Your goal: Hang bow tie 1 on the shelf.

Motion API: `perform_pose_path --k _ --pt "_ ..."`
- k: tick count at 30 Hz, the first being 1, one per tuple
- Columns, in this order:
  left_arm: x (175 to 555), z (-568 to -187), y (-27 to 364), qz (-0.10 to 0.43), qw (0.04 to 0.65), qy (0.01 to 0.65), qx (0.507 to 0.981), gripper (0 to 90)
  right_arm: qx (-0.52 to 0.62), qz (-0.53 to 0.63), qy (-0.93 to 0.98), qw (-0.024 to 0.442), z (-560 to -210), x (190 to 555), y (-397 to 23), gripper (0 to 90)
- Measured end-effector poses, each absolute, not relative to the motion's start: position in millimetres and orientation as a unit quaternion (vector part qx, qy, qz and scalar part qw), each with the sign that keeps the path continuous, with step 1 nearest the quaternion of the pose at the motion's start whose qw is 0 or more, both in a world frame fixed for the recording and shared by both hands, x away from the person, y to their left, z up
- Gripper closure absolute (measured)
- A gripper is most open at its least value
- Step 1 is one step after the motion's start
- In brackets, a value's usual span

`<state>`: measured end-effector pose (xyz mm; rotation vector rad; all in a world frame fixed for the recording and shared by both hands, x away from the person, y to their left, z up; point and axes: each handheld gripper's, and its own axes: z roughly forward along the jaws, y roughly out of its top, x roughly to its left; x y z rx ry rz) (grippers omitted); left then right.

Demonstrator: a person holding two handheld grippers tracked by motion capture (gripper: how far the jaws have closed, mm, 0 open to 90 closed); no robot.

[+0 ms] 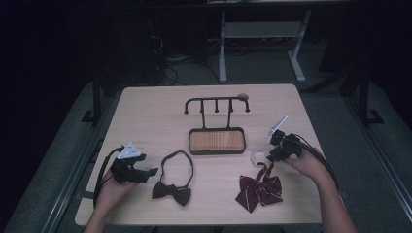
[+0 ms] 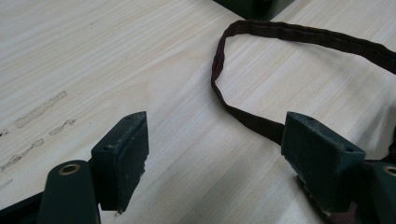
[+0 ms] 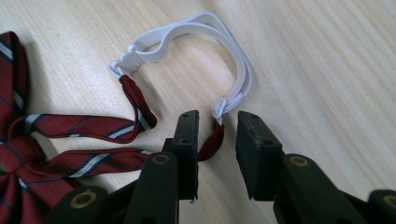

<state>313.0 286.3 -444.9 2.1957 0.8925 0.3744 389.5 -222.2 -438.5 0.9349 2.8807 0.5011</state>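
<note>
On the wooden table (image 1: 145, 111), the red striped bow tie (image 1: 259, 190) lies strap away from the person; right claw (image 3: 217, 135) open, astride its strap end.

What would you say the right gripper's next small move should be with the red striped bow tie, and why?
Probably close the right gripper the rest of the way. Its fingers already straddle the red strap end of the red striped bow tie, just below the knot joining it to the white elastic loop, but gaps remain on both sides. Closing here should pinch the strap without chasing the thin elastic.
</note>
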Motion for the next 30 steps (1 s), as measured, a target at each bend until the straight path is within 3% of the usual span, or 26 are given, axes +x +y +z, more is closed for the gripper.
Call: perform_pose_path --k 8,14,30 --pt "313.0 -444.8 286.2 0.146 0.361 0.345 0.854 23.3 0.301 0.149 0.941 0.037 -442.5 391.0 -217.9 75.6" --pt "312.7 -444.3 286.8 0.146 0.363 0.347 0.852 23.3 0.294 0.146 0.944 0.032 -442.4 390.2 -216.7 85.3" --pt "312.7 -445.0 285.8 0.144 0.36 0.345 0.855 23.3 0.256 0.201 0.946 0.001 -401.8 376.8 -218.2 86.5"
